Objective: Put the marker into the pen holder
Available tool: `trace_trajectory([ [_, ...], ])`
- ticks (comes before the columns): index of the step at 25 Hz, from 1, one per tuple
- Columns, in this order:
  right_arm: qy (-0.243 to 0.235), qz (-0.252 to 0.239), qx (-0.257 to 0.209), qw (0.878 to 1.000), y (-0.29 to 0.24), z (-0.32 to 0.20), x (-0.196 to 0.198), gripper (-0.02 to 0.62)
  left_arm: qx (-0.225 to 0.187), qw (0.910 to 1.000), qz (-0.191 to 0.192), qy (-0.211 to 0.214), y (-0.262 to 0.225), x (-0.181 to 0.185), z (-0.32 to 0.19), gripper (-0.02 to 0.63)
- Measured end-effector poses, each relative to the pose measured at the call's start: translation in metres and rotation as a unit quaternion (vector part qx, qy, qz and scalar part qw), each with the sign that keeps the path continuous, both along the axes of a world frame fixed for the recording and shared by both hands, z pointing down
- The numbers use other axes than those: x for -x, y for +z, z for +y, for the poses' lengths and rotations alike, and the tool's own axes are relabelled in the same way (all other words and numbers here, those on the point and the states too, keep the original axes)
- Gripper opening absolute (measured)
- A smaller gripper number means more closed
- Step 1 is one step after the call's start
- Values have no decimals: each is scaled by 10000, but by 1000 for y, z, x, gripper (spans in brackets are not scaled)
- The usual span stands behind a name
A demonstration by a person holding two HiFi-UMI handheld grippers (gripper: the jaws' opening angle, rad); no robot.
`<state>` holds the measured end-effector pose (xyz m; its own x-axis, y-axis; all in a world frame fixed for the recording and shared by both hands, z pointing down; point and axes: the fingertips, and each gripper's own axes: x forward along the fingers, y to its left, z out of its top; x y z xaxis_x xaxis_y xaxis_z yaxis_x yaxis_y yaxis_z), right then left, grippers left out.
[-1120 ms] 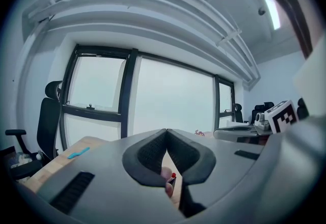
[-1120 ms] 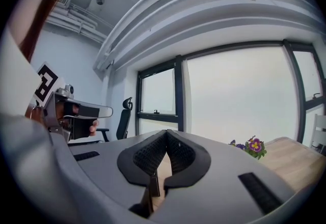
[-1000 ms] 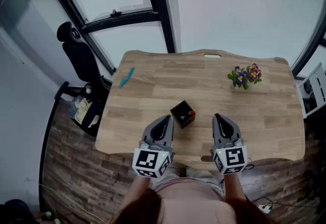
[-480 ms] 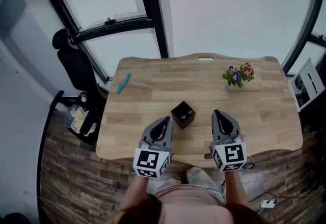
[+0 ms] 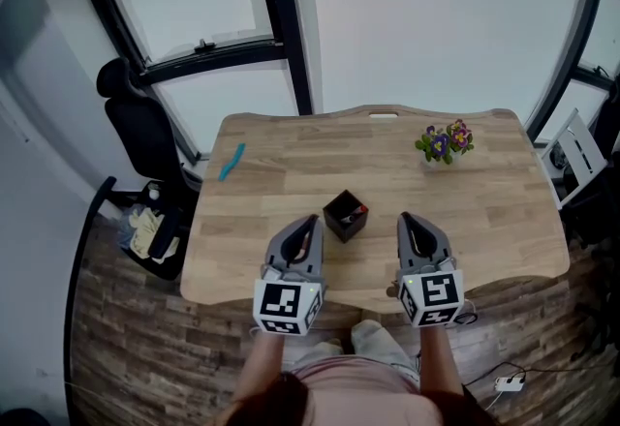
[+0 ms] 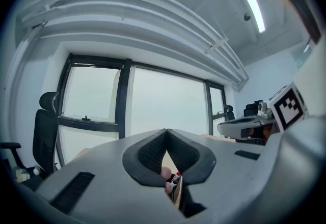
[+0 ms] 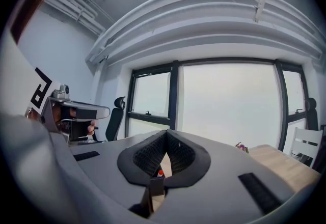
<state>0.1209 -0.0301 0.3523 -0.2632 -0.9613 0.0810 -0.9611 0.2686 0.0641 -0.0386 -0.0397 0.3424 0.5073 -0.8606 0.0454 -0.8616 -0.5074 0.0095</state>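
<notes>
The left gripper [image 5: 309, 221] is shut tight. Its two jaws press together and nothing is between them. The right gripper [image 5: 406, 218] is shut tight too and holds nothing. Both are over the near edge of the tabletop [image 5: 504, 211], side by side, pointing away from the person. Between them, a little farther out, stands the black pen holder [image 5: 344, 217]. The marker [image 5: 361, 213] with the red end is already inside it, poking up at one corner. Farther off on the left lies a small blue-green thing [image 5: 231, 162]. Far on the right is a little bunch of flowers [image 5: 443, 141]. A black chair [image 5: 136, 124] stands past the tabletop's left side.
</notes>
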Motion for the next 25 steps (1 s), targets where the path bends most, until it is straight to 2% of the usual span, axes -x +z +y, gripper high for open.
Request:
trace_trajectory([
  [3,48,3,36,10000,1,9,2,0,12,9999,108,6,-3,2,11,2],
  [13,435,-425,-158,9980,-8,40,-2,0,-111,9995,-10,301,-10,3,40,2],
  [25,750,-65,-420,9963,-13,62,1,0,-137,9984,23,556,-1,8,63,2],
])
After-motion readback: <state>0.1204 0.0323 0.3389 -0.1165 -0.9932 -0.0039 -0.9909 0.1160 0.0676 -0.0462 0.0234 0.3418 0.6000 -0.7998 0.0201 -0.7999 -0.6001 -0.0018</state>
